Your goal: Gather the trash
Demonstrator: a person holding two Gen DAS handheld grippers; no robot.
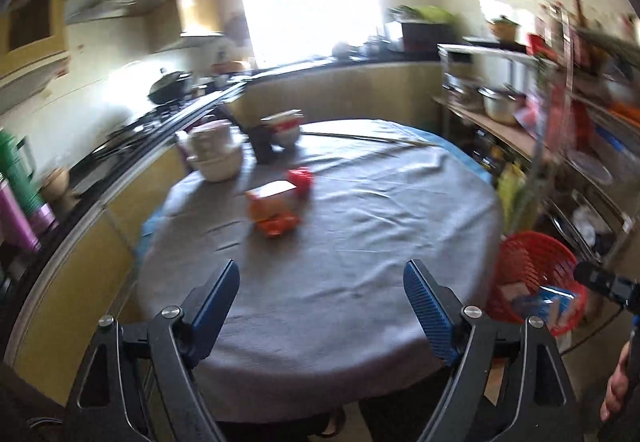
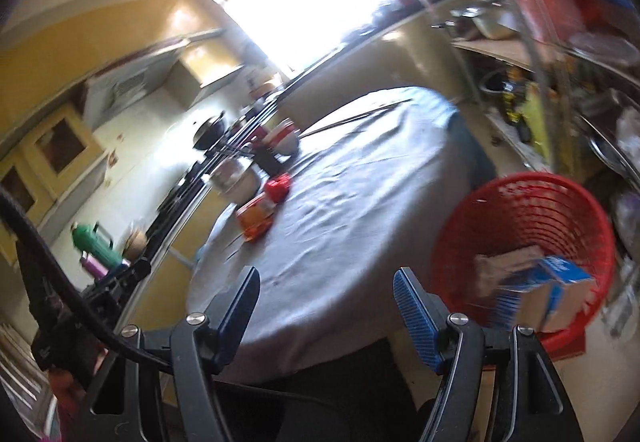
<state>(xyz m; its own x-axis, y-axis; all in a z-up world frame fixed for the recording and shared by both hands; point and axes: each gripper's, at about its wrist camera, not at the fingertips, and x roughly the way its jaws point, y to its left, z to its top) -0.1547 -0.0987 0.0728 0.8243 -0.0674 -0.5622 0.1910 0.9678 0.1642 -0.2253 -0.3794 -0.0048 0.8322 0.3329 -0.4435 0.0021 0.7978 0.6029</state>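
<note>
Bench [image 1: 360, 242]: round top under a grey cloth, creased and matte, with a blue underlayer showing at the rim.
Left gripper [image 1: 320, 306]: black frame arms with round metal pivot pins; blue ribbed pads; jaws apart, nothing between them, bare cloth showing in the gap.
Right gripper [image 2: 326, 308]: same build; jaws apart and empty, above the near rim of the bench.
Orange carton [image 1: 272, 210]: boxy and crushed, lying left of centre on the cloth; blurred in both views.
Red piece [image 1: 301, 179]: small, glossy and crumpled, just beyond the orange carton, touching or nearly so; which cannot be told.
Basket [image 1: 532, 254]: red plastic, round, ribbed openwork wall; stands off the right edge of the bench, lower than its top.
Basket contents: blue-and-white carton [image 2: 556, 282] lying against a brown cardboard piece [image 2: 508, 262], both inside the basket.
Bowls [image 1: 214, 154]: white, smooth, stacked at the far left of the bench; a red-and-white bowl [image 1: 284, 128] and a dark cup [image 1: 261, 146] stand beside them.
Chopsticks [image 1: 372, 139]: thin sticks lying flat across the far part of the cloth.
Left wrist view only: part of a hand [image 1: 618, 386] at the right edge, beneath a black device; a steel pot [image 1: 500, 104] on the right-hand shelf.
Right wrist view only: full depth of the basket with its contents; a thick black cable [image 2: 60, 282] curving across the near left; the bowls appear as a grey blur.
Both views: green flask [image 2: 94, 242] and purple flask [image 2: 94, 266] on the counter at left; strong motion blur at the edges.
</note>
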